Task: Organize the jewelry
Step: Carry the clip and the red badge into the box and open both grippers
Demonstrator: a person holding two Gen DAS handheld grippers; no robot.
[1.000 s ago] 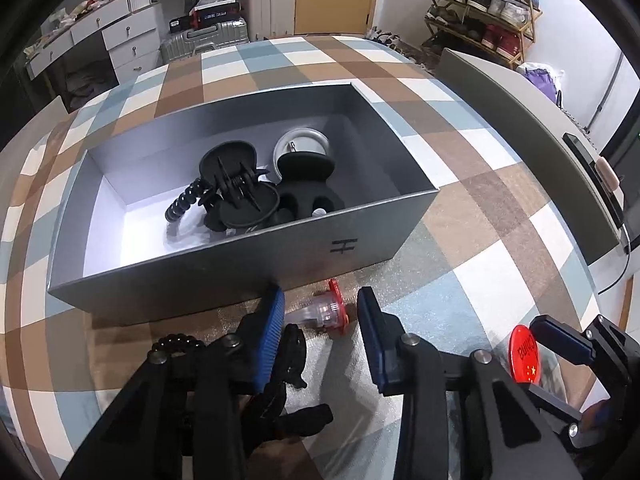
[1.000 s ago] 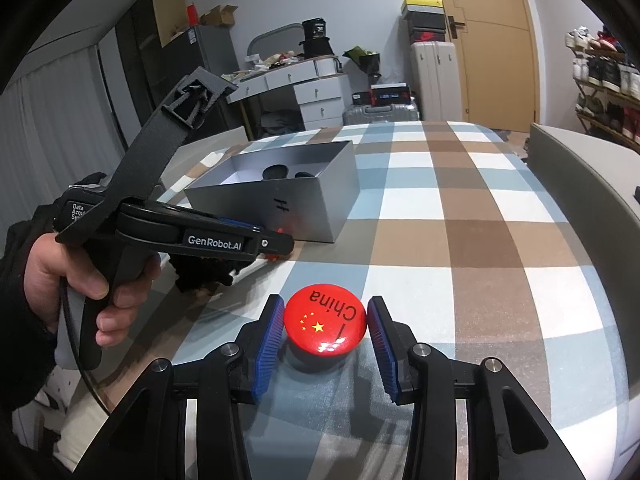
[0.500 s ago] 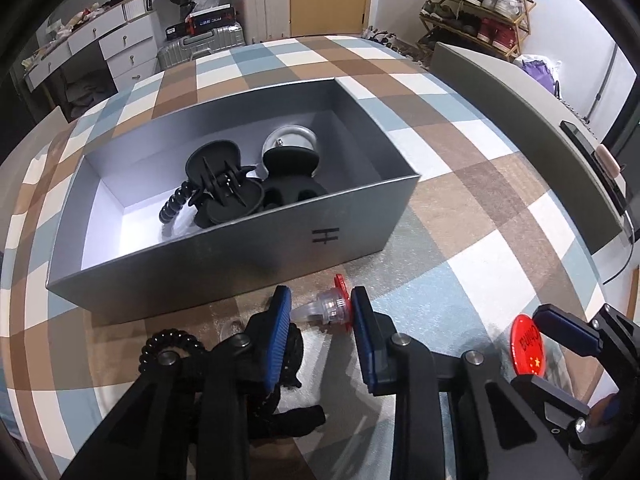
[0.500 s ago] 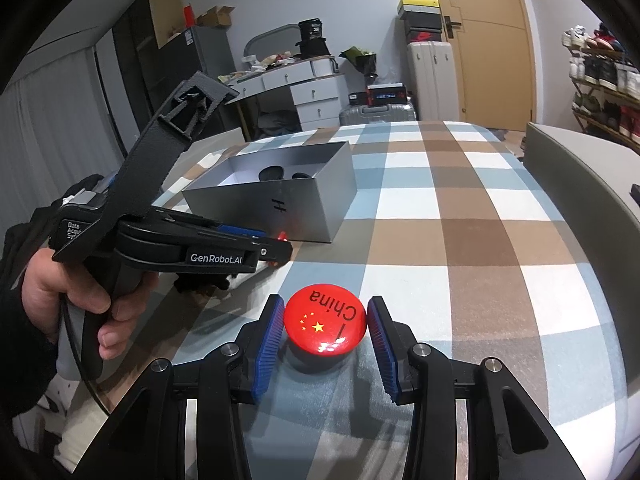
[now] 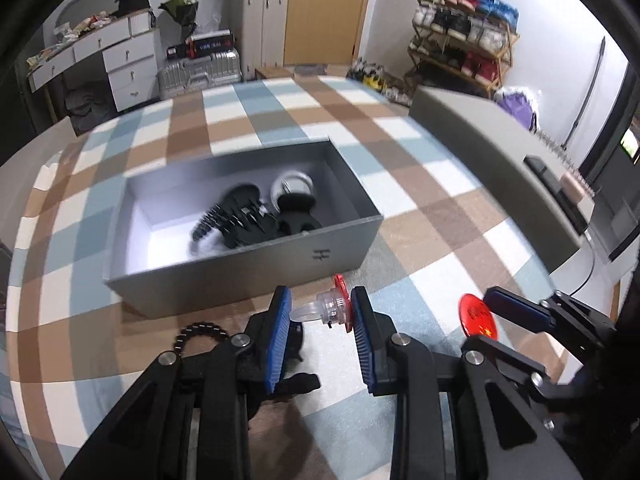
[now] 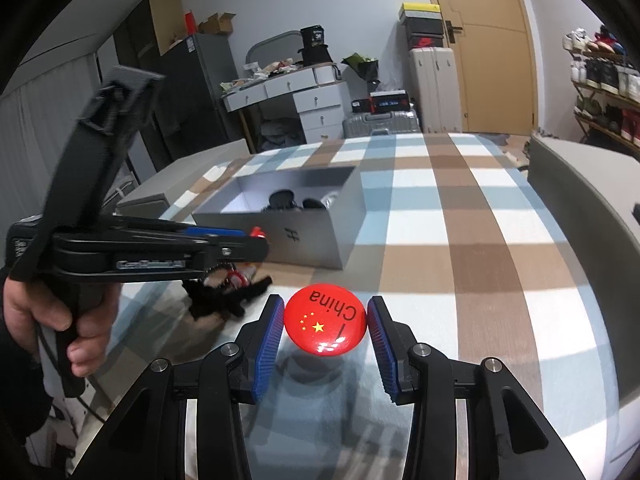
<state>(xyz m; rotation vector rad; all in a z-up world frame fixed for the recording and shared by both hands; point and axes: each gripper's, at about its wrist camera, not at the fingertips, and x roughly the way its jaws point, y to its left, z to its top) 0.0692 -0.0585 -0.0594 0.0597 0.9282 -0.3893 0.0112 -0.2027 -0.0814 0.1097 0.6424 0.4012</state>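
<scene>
2 sets of tongs are busy here, each with 1 item. Left tongs (image 5: 320, 312) are clamped on a little clear ring with a red top (image 5: 330, 307), lifted just in front of the gray box (image 5: 248, 276), which sits on the checkered surface (image 5: 420, 208). Right tongs (image 6: 326, 330) are closed on a round red badge (image 6: 325, 320) with "China" and stars on it, held a bit above the surface, off to the right of the box. Inside the box there's already a pile of black hair clips (image 5: 256, 216) and something silvery, kinda blurry. A black beaded bracelet (image 5: 200, 330) and another black clip (image 6: 224, 298) are lying on the surface near the left tongs, not put away yet. So I'd say this is the carry step: ring goes in next. It needs to go up over the near wall, then release above a free spot, probably the white floor on the left side. Badge would follow after.
</scene>
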